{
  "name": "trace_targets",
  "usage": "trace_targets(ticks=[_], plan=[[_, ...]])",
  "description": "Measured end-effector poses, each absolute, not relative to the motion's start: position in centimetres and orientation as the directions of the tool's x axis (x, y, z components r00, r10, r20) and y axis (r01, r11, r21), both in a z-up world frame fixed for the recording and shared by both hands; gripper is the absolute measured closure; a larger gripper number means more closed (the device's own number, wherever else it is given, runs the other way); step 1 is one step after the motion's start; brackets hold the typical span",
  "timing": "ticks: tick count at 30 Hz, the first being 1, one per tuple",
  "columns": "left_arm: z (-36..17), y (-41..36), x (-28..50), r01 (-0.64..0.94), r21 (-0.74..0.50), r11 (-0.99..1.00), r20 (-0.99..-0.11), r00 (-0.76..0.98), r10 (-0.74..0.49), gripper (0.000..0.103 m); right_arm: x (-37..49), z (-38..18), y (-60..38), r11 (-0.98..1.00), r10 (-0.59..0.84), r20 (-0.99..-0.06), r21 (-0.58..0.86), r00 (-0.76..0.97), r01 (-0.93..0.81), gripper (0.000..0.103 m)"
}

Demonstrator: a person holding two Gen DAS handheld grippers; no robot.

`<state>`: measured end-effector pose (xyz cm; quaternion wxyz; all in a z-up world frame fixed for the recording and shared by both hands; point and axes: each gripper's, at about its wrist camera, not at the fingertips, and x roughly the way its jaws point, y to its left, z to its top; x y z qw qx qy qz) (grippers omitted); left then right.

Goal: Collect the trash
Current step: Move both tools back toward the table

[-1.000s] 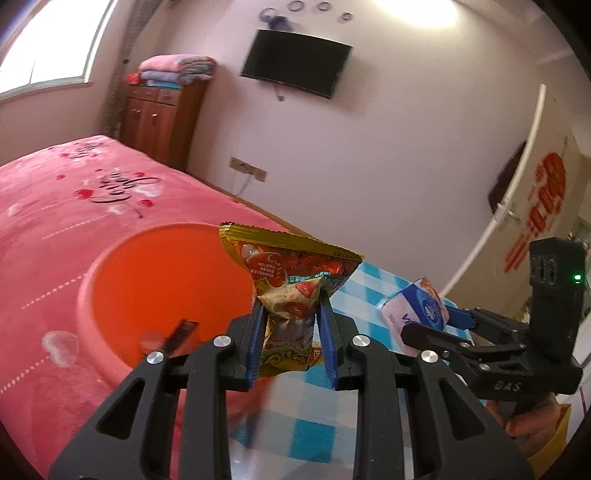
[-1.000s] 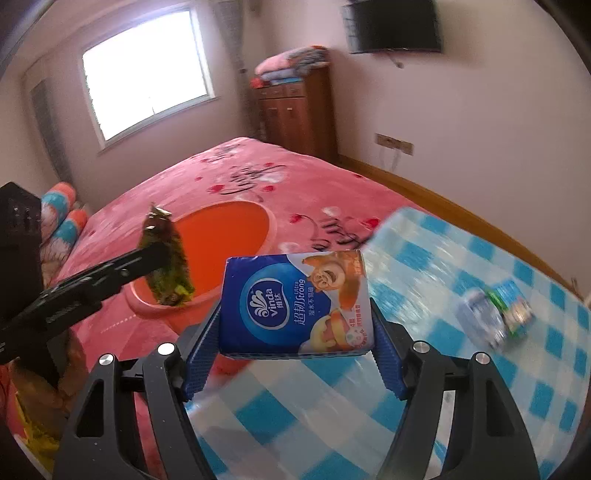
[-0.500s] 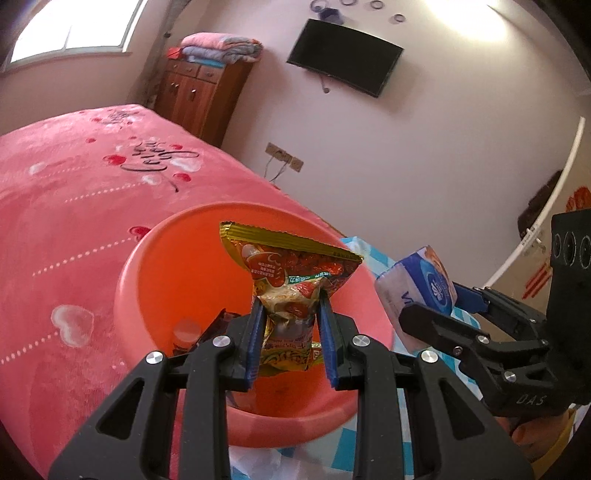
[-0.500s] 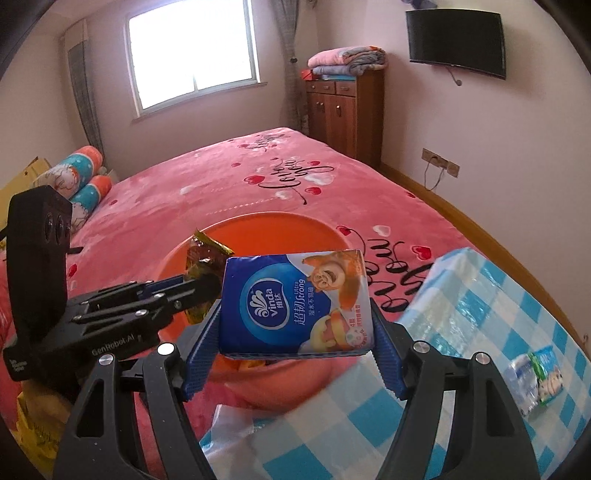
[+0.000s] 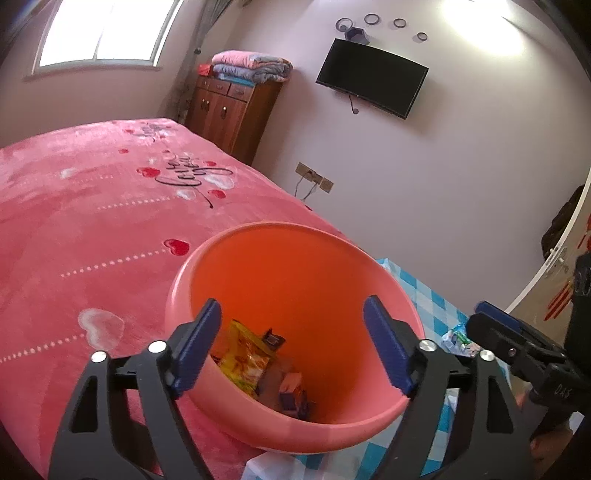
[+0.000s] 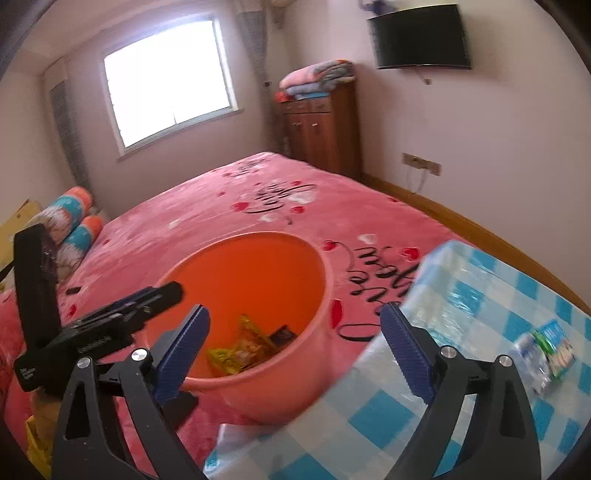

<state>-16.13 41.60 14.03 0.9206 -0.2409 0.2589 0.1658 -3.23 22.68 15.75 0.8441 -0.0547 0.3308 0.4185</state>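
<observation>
one orange basin (image 5: 236, 258), two empty opening grippers

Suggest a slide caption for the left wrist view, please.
Left gripper opening, empty, above orange basin holding snack wrappers.

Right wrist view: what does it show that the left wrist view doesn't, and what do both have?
Only the right wrist view shows the striped bolster pillows at the far end of the bed and a clear look at the crushed plastic bottle lying on the checked cloth.

Only the left wrist view shows the ring ornaments on the wall above the TV and the door at right.

Both show the orange basin with the yellow snack bag inside, and the left gripper and right gripper, whose jaws are opening with nothing between them.
</observation>
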Motion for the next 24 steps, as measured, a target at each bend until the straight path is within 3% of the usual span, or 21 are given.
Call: trace_targets(ticks=[9,24], plan=[[15.5,38.9,-16.7,-0.4,-0.292,0.869,-0.512,0.833,0.211,0.013,-4.2,14.9,18.3,0.718,0.627,-0.597,0.193,0.501,-0.669,0.011],[16.7,33.6,-16.5,-0.308,-0.24,0.921,-0.481,0.861,0.163,0.012,-6.0,13.0,10.5,0.788,0.593,-0.559,0.255,0.58,-0.56,0.008]])
